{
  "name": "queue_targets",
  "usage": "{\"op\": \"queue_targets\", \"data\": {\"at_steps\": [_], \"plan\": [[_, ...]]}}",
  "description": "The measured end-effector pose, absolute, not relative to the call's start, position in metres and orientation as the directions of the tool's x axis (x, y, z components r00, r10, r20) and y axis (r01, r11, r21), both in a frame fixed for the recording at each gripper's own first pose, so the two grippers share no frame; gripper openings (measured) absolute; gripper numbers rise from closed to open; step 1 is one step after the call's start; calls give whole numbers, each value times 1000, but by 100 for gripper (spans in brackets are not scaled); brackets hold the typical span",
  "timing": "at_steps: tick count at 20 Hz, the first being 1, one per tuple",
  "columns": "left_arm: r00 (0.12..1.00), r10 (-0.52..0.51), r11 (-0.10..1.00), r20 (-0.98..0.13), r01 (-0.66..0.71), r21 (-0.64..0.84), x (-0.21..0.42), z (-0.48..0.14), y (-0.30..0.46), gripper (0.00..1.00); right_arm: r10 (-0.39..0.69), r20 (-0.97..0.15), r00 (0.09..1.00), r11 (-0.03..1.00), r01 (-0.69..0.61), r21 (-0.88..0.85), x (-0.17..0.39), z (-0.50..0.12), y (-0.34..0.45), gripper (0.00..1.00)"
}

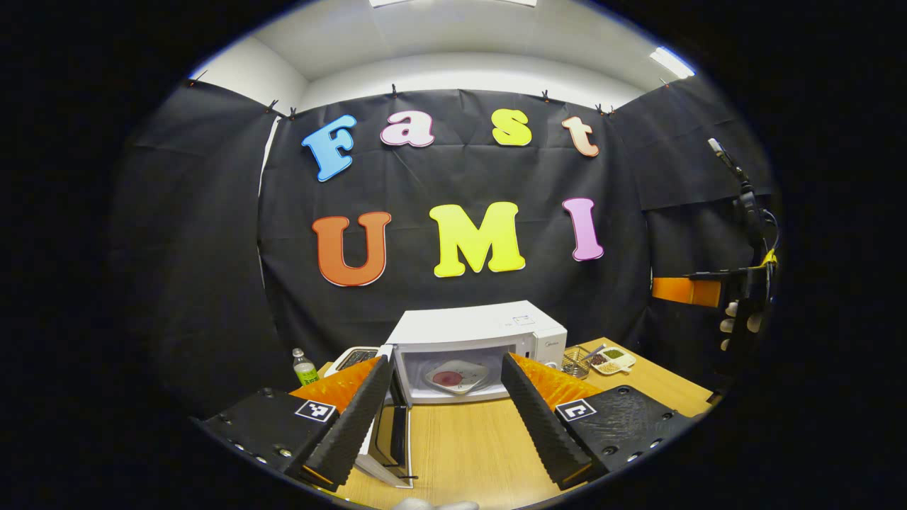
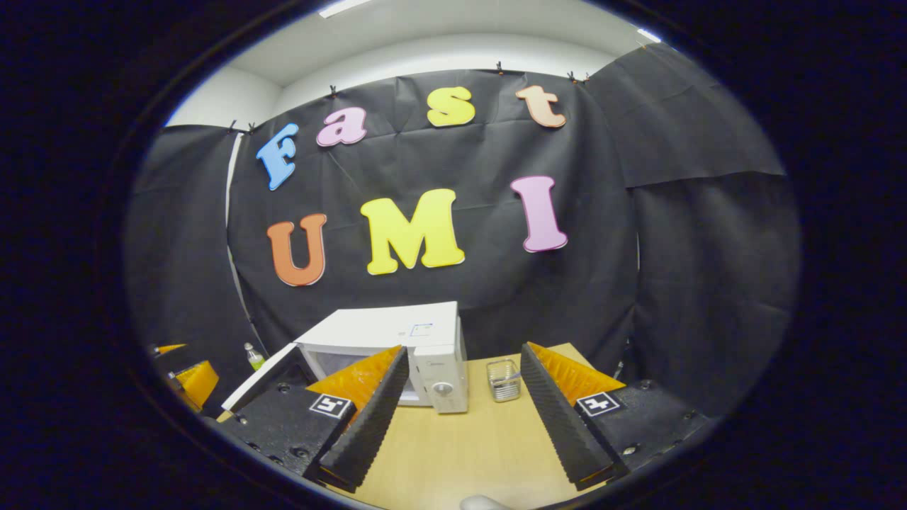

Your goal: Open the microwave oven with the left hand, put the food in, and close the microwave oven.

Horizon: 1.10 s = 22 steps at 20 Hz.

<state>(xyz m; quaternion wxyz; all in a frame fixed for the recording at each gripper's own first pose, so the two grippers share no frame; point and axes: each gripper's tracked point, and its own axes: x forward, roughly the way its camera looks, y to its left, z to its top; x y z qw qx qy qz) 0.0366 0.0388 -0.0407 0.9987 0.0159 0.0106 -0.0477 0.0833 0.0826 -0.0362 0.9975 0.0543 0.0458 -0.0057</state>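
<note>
Microwave oven [image 1: 482,333]: white, stood toward the far edge of the wooden table [image 1: 460,446], against the booth wall. Door [image 1: 388,425] hung open on the left, swung out toward the near edge. A plate of food [image 1: 459,376] with a reddish patch already lay inside the cavity. Judged: the closing step remained.

Left gripper [image 1: 443,418]: jaws spread wide, holding nothing, the open door just beside its left finger and the cavity framed between the two.

Right gripper [image 2: 460,418]: jaws likewise apart and empty, above the near table edge, aimed at the oven's control panel [image 2: 443,379] and a small wire basket [image 2: 504,380] beside it.

Other items: a sectioned tray of condiments [image 1: 613,359] at the table's right edge; a green-labelled bottle [image 1: 305,367] and a dark-topped appliance [image 1: 352,358] by the far left corner.

Handling, as judged: the door looked stiff and light, hinged, likely to swing freely and latch with a firm push. Best contact would be the outer face near its free edge, pushed with the back of a finger rather than pinched. The oven body appeared heavy enough to stay put, though a hard shove might slide it on the smooth table. The plate inside was probably fragile; slamming might jolt it.
</note>
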Motion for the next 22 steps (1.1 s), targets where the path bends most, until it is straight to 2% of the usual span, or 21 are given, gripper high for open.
{"op": "queue_targets", "data": {"at_steps": [2,3,4,5,7,8,10,11,12,13,14,15,17,18,19,20,21,22], "plan": [[994,-111,993,-10,112,41,43,-38,32,97,-32,-112,993,996,42,84,68,-37,61,100],[993,-114,993,-5,114,43,46,-36,31,87,-50,-118,992,996,58,72,61,-37,51,91],[992,-123,991,-2,123,42,48,-36,27,80,-72,-115,991,995,79,64,55,-34,42,100],[991,-133,990,0,133,40,50,-36,24,77,-89,-116,989,993,97,64,50,-33,36,100],[991,-131,990,0,131,44,51,-38,24,58,-107,-120,987,990,117,83,41,-33,33,100],[993,-122,991,1,121,51,51,-39,30,30,-113,-126,986,989,124,85,39,-34,34,100],[989,-150,987,-17,150,51,50,-48,28,2,-113,-133,985,988,125,89,36,-35,39,100],[987,-157,987,-21,157,37,50,-51,34,3,-110,-133,985,989,122,87,35,-33,43,91],[982,-186,982,-34,186,24,51,-58,32,0,-107,-134,985,990,118,82,35,-34,46,91],[983,-182,983,-36,183,15,49,-61,41,0,-99,-141,985,991,111,79,36,-35,50,100],[986,-161,987,-40,162,13,47,-63,55,0,-92,-150,984,991,106,83,35,-36,55,100],[990,-133,991,-37,134,24,46,-65,74,0,-85,-155,984,991,100,90,35,-35,60,91],[998,-60,997,-23,61,56,43,-70,117,0,-79,-162,984,991,95,96,35,-36,68,91],[999,-31,997,-27,32,67,40,-79,135,0,-74,-165,983,991,90,95,35,-37,72,100],[999,-3,997,-36,6,72,36,-87,154,0,-69,-172,983,992,86,94,35,-39,77,92],[999,14,997,-46,-11,70,33,-97,169,0,-61,-178,982,992,79,97,33,-40,83,92],[998,26,998,-53,-23,60,30,-107,182,0,-56,-188,981,992,76,101,31,-41,88,100],[996,53,997,-73,-49,51,27,-120,196,0,-53,-197,979,991,76,106,30,-45,89,100]]}}
